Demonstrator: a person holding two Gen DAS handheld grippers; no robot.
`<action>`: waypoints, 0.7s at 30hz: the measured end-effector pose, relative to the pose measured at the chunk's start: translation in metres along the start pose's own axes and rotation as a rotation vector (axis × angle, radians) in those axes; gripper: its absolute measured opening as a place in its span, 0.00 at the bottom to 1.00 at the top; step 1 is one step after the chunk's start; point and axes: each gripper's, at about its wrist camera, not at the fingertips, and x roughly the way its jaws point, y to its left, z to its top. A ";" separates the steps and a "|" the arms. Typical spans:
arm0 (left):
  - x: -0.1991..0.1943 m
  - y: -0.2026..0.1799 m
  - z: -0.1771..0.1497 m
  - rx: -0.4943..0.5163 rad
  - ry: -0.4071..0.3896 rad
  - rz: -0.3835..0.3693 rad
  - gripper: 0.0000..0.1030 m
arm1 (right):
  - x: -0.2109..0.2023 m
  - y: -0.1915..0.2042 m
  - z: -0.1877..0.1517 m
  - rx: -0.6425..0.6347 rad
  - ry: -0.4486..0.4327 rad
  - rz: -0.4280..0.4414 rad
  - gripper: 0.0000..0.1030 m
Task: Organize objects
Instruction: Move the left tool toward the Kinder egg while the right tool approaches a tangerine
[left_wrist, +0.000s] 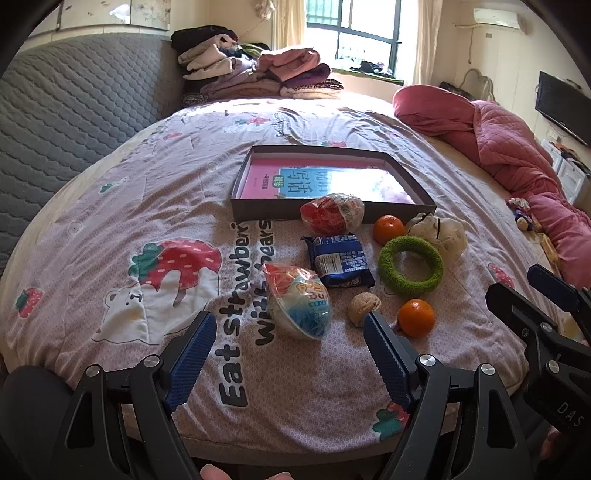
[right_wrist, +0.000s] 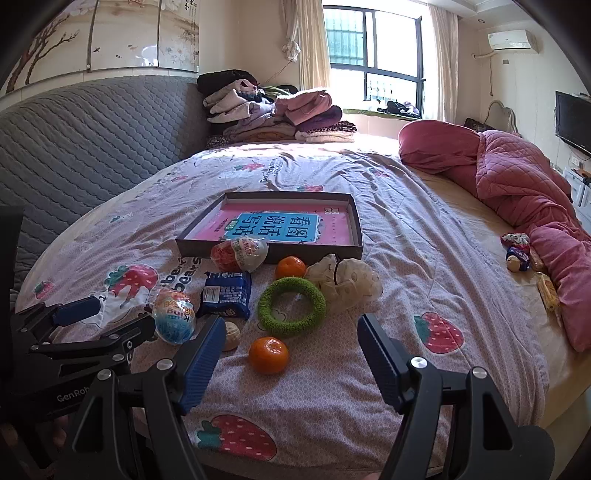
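Observation:
A shallow dark box (left_wrist: 258, 212) (right_wrist: 221, 249) holding a pink book lies on the bed. In front of it lie a red egg-shaped pack (left_wrist: 330, 214) (right_wrist: 238, 253), a blue-bottomed egg pack (left_wrist: 297, 301) (right_wrist: 173, 315), a blue snack packet (left_wrist: 338, 260) (right_wrist: 225, 293), a green ring (left_wrist: 410, 266) (right_wrist: 291, 306), two oranges (left_wrist: 415, 317) (right_wrist: 268, 354) (left_wrist: 388, 229) (right_wrist: 290, 266), a walnut (left_wrist: 364, 308) (right_wrist: 231, 334) and a cream mesh ball (left_wrist: 437, 232) (right_wrist: 343, 282). My left gripper (left_wrist: 290, 325) is open and empty, just short of the blue egg pack. My right gripper (right_wrist: 291, 326) is open and empty above the near orange.
The bed has a strawberry-print cover (left_wrist: 147, 206) and a grey padded headboard (left_wrist: 66, 110). Folded clothes (left_wrist: 258, 70) are stacked at the far side. A pink quilt (right_wrist: 517, 192) lies along the right, with small toys (right_wrist: 517, 251) beside it.

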 end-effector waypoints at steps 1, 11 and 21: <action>0.002 0.000 0.000 0.000 0.009 0.001 0.80 | 0.001 0.000 -0.001 -0.001 0.007 0.000 0.71; 0.018 0.002 -0.006 -0.008 0.078 0.011 0.80 | 0.015 0.001 -0.011 -0.015 0.066 0.021 0.71; 0.031 0.004 -0.012 -0.025 0.140 -0.017 0.80 | 0.027 0.001 -0.019 -0.023 0.118 0.048 0.71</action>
